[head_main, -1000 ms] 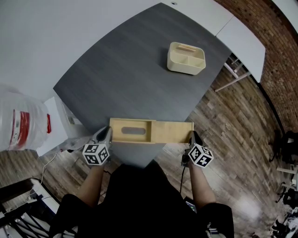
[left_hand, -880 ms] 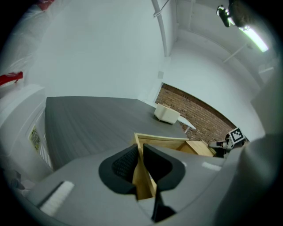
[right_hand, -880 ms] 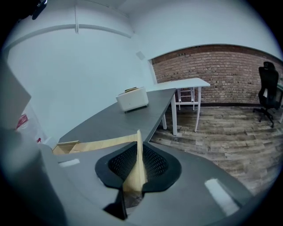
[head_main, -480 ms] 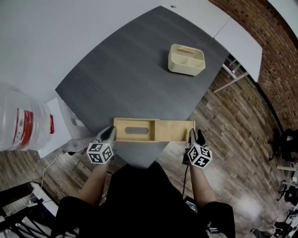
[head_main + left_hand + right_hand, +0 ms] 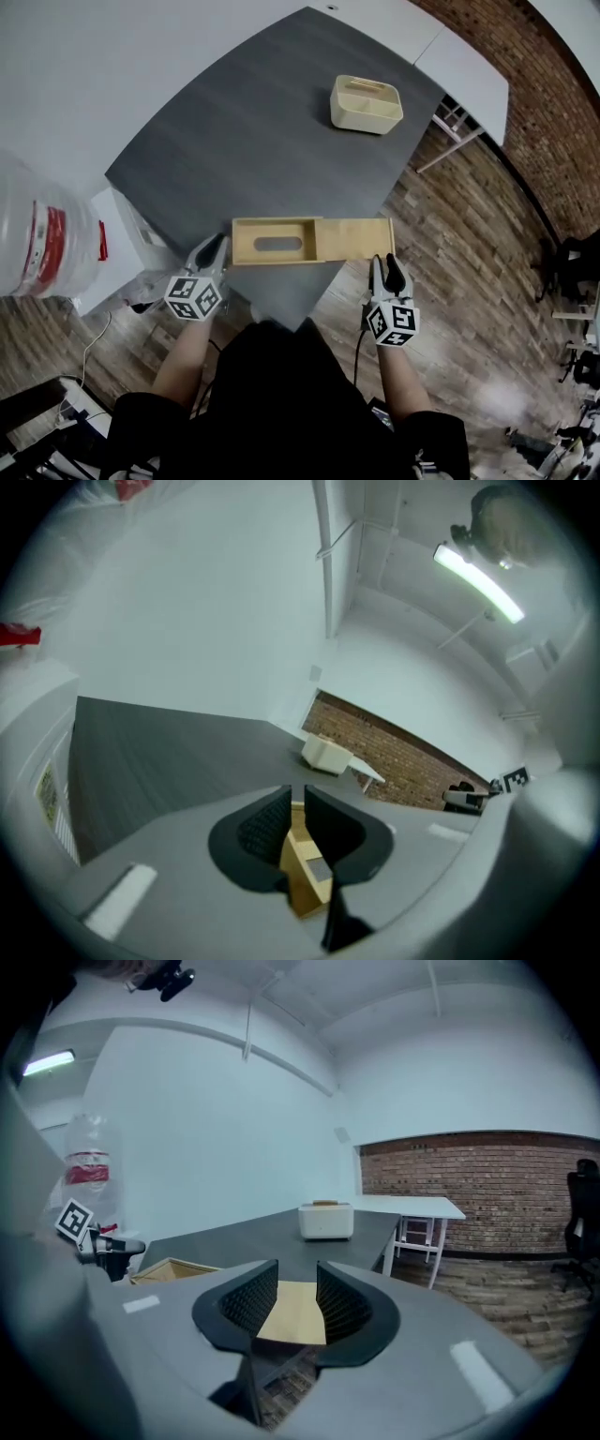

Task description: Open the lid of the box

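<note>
A long wooden box [image 5: 312,241] lies at the near corner of the dark grey table [image 5: 262,141]. Its left part is a framed tray with an oval slot [image 5: 277,244]. The plain lid [image 5: 356,240] sticks out to the right. My left gripper [image 5: 214,248] is at the box's left end, and the left gripper view shows its jaws [image 5: 297,803] shut on the wooden end wall [image 5: 305,874]. My right gripper [image 5: 385,269] hangs just short of the lid's right end, open after a slight closing. The lid [image 5: 292,1314] shows through the gap, untouched by the pads.
A cream divided caddy [image 5: 366,103] stands far back on the table. A large water jug [image 5: 37,234] sits on a white cabinet [image 5: 122,244] at the left. White tables [image 5: 459,56] stand beyond, with wood floor [image 5: 450,244] to the right.
My right gripper has let go of the lid's right end, opened, and drawn back towards the person and upward. The left gripper stays at the box's left end.
</note>
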Tool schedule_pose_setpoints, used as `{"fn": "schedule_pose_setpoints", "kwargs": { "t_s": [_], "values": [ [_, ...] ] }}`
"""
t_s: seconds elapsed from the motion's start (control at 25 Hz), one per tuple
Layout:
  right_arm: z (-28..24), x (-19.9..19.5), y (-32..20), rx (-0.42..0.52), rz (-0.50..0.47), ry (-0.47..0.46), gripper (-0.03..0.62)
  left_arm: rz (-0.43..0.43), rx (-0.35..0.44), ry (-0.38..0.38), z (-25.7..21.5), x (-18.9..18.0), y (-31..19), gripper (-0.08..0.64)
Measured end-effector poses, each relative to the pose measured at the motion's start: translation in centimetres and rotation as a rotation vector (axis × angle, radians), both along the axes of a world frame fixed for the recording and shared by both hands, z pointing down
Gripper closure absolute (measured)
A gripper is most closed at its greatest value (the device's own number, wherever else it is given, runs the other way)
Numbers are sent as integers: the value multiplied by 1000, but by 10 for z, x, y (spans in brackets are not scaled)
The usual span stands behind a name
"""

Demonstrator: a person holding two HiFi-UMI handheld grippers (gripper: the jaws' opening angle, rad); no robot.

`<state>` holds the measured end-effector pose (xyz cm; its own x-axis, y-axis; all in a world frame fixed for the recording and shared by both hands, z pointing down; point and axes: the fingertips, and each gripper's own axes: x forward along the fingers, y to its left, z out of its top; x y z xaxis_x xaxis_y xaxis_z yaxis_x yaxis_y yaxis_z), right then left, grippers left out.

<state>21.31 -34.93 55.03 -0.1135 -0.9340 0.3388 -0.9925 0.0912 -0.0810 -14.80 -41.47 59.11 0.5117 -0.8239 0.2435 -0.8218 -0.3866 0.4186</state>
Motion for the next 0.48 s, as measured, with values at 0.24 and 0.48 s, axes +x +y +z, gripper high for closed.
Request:
{"fn": "schedule_pose_setpoints", "kwargs": {
  "t_s": [0.24,0.48],
  "values": [
    [-19,-17,6,92,-97,-7,523,76,187,42,-59,11,22,526],
    [-36,-22,25,149,-213,-28,588,63,273,-1,-84,29,57,560]
  ]
}}
